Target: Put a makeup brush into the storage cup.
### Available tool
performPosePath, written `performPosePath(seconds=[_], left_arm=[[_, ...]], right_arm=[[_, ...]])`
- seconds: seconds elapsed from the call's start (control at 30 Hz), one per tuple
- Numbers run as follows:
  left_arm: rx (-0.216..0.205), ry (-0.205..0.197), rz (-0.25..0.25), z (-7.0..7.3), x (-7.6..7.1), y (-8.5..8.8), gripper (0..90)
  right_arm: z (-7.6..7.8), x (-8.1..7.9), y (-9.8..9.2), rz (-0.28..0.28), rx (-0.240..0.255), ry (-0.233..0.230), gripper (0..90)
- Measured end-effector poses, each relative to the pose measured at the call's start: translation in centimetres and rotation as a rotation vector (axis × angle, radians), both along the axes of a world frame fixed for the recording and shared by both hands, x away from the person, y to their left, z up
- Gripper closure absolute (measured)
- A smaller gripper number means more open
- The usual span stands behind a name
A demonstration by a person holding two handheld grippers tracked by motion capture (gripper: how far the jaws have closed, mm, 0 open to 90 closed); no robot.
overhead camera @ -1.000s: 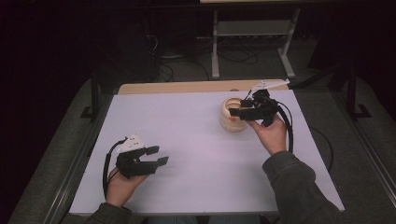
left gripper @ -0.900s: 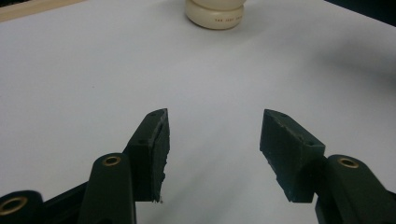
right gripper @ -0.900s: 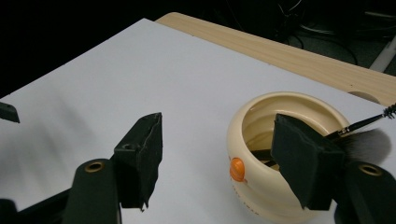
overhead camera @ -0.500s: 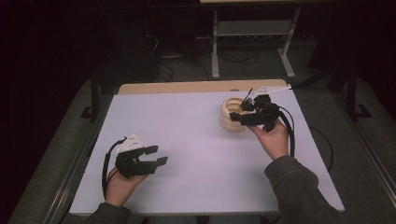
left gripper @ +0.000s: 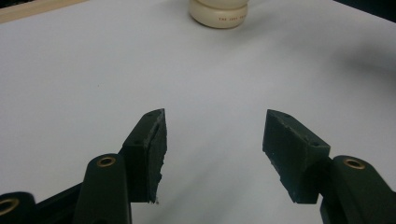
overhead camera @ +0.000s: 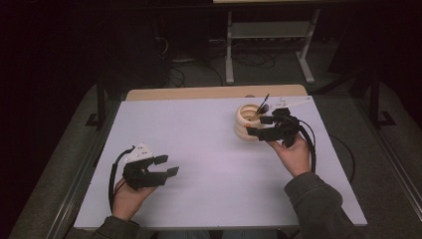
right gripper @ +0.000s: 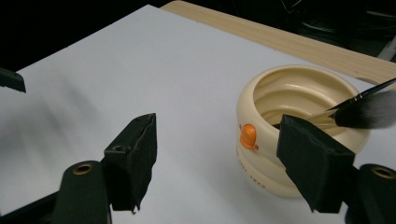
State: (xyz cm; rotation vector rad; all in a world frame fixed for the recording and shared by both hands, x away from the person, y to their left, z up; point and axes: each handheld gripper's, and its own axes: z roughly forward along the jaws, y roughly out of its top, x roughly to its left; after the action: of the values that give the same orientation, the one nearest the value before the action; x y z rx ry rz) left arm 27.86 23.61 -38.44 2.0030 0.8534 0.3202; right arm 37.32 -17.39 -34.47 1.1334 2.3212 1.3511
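A cream ribbed pot stands at the back right of the white table. A brush leans out of it. In the right gripper view the pot bears an orange spot and holds a fluffy brush head. My right gripper hovers at the pot's near side. Its jaws have just been opening, and my right gripper has nothing between the pads; the pot sits just beyond the right jaw. My left gripper rests open at the front left. From my left gripper, the pot stands far ahead.
A wooden strip runs along the table's far edge. Behind it, on the dark floor, stand a metal frame and loose cables. The person's forearms come in from the bottom edge. A wide stretch of bare white table lies between the two grippers.
The right gripper has drawn back a little from the pot toward the person, and its jaws stand wider. The left hand and gripper have stayed in place.
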Motion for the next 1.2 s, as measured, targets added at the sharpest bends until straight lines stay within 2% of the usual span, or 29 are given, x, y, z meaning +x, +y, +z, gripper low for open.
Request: performPosePath(seconds=[0.33,0.47,0.83,0.97,1.2], left_arm=[[0.004,-0.001,0.005,-0.1,0.2,0.2,37.1],[0.019,-0.013,-0.002,-0.1,0.3,0.5,35.2],[0.019,-0.003,0.012,-0.2,0.2,0.5,28.5],[0.03,0.003,0.003,-0.5,0.3,0.4,27.8],[0.027,0.009,0.008,-0.6,0.3,0.3,27.1]], right_arm=[[-1.2,-0.8,0.0,0.007,0.006,0.014,24.6],[-1.5,-1.0,-0.2,0.003,0.009,0.019,21.8],[-2.2,-2.1,-0.5,-0.022,-0.002,0.023,15.6],[-2.5,-2.5,-1.0,-0.029,-0.001,0.02,15.2],[-3.0,-3.1,-1.7,-0.038,-0.003,0.024,14.7]])
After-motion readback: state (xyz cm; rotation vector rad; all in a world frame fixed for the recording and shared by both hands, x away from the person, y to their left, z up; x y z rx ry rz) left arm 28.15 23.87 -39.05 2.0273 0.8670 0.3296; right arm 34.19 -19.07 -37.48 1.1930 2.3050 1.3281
